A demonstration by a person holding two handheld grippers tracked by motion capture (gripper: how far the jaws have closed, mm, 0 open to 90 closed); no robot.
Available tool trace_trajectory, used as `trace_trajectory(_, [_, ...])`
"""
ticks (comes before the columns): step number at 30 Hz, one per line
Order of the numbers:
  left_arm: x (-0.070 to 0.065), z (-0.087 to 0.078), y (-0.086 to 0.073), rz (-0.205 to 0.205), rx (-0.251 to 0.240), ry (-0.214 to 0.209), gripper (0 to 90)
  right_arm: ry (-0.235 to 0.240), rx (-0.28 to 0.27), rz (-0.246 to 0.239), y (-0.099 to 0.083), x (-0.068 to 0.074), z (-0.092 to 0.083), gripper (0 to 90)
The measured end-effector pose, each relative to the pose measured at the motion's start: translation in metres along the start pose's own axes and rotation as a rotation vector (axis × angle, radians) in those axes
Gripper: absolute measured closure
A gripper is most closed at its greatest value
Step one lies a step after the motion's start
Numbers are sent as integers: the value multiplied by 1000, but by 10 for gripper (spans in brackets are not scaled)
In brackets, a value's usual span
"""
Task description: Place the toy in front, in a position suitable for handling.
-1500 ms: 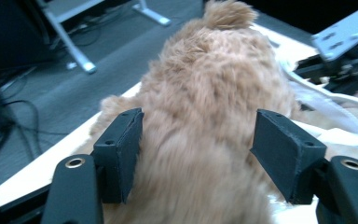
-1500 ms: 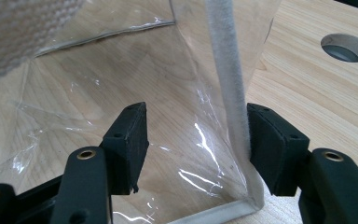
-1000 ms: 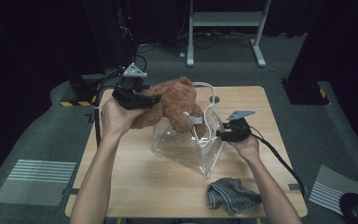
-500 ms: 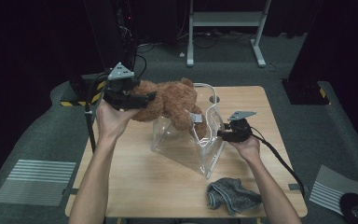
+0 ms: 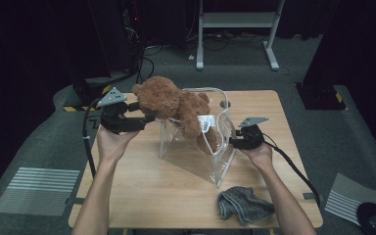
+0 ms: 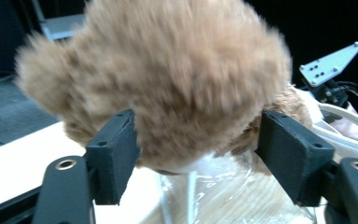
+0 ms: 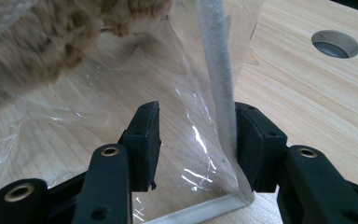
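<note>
A brown teddy bear (image 5: 176,105) hangs head-up over the mouth of a clear plastic bag (image 5: 196,156), its lower body inside. My left gripper (image 5: 146,118) is shut on the bear's head (image 6: 168,70); its jaws have just been closing, and fur bulges between both pads. At the bag's right side my right gripper (image 5: 230,142) holds a corner. In the right gripper view that gripper (image 7: 198,147) has the film and a white seam strip (image 7: 216,70) between its jaws. The bear (image 7: 28,42) shows blurred through the bag (image 7: 121,93).
The bag stands tilted on a wooden table (image 5: 152,196). A crumpled grey cloth (image 5: 245,205) lies near the front right edge. A round hole (image 5: 225,104) is in the tabletop behind the bag. Dark floor, cables and a metal stand surround the table.
My left gripper has come down and to the left with the bear's head, and the bear's body has sunk further into the bag. The right hand has kept still.
</note>
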State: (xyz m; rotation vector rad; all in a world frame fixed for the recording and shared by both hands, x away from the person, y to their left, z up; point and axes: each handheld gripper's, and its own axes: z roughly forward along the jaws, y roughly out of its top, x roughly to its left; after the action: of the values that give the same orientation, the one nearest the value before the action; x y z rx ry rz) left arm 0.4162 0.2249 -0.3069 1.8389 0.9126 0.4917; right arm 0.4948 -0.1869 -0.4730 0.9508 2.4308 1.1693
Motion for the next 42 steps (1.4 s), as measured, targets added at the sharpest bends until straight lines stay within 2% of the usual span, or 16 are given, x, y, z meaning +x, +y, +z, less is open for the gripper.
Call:
trace_trajectory(3, [-3,9,4,3,-14,-7,349,0,3,-3,0,0,0,528])
trace_trajectory(5, [-7,15,9,21,-22,-12,376,0,4,-4,0,0,0,528])
trace_trajectory(8, [-11,25,13,34,-16,-22,392,0,2,-4,0,0,0,528])
trace_trajectory(9, [-16,33,17,50,-18,-27,396,1,1,-2,0,0,0,527])
trace_trajectory(11, [-21,38,21,70,-27,-44,407,1,2,-4,0,0,0,524])
trace_trajectory(14, [-31,48,25,104,-3,-74,421,4,2,-2,0,0,0,521])
trace_trajectory(16, [-35,57,25,120,38,-67,421,5,1,0,0,0,0,517])
trace_trajectory(18, [-34,67,21,109,68,-76,421,7,0,0,0,0,0,514])
trace_trajectory(22, [-33,74,14,88,70,-93,414,8,-3,3,-1,0,0,513])
trace_trajectory(27, [-37,82,17,75,110,-103,394,10,-5,5,-2,0,0,513])
trace_trajectory(32, [-46,93,22,77,111,-85,381,10,-5,6,-2,1,0,499])
trace_trajectory(36, [-48,92,17,98,131,-59,377,12,-4,14,-4,0,-4,478])
trace_trajectory(39, [-39,85,8,72,128,-52,365,16,-12,21,-7,-1,-7,477])
trace_trajectory(42, [-34,77,0,65,138,-39,366,11,-13,13,-8,0,-8,475])
